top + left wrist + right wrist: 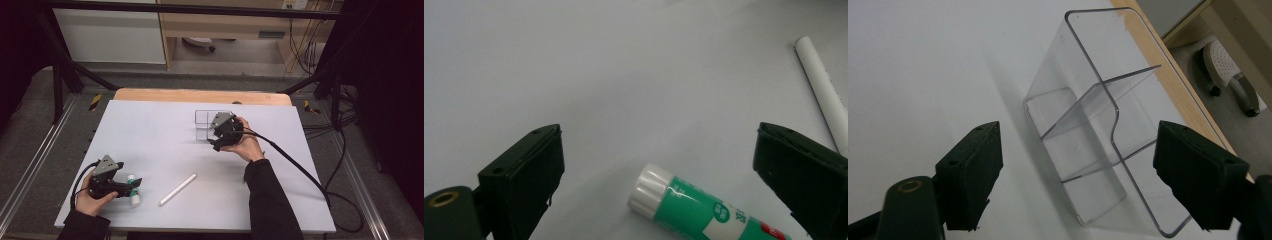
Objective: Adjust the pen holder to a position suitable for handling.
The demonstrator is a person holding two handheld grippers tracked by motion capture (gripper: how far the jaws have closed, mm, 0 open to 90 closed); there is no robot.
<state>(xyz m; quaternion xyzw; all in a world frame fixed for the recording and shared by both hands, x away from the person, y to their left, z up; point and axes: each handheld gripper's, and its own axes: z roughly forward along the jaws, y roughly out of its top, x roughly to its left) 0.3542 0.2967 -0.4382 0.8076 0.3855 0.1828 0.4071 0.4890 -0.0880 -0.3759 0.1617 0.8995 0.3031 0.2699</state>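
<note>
**Both jaws spread, nothing gripped**

Left gripper [131,186] hovers low, jaws spread either side of the glue stick [704,212] lying on the table [150,135]. Right gripper [216,142], jaws wide, faces the clear divided box [1098,125], unpinched between them.

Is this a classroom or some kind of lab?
Probably a lab or workshop set up for recording. A black metal frame surrounds the white table, cables trail across the floor, and a person holds a gripper in each hand.

A green-and-white glue stick [704,210] lies flat; a clear divided box [1098,130] stands empty.
</note>
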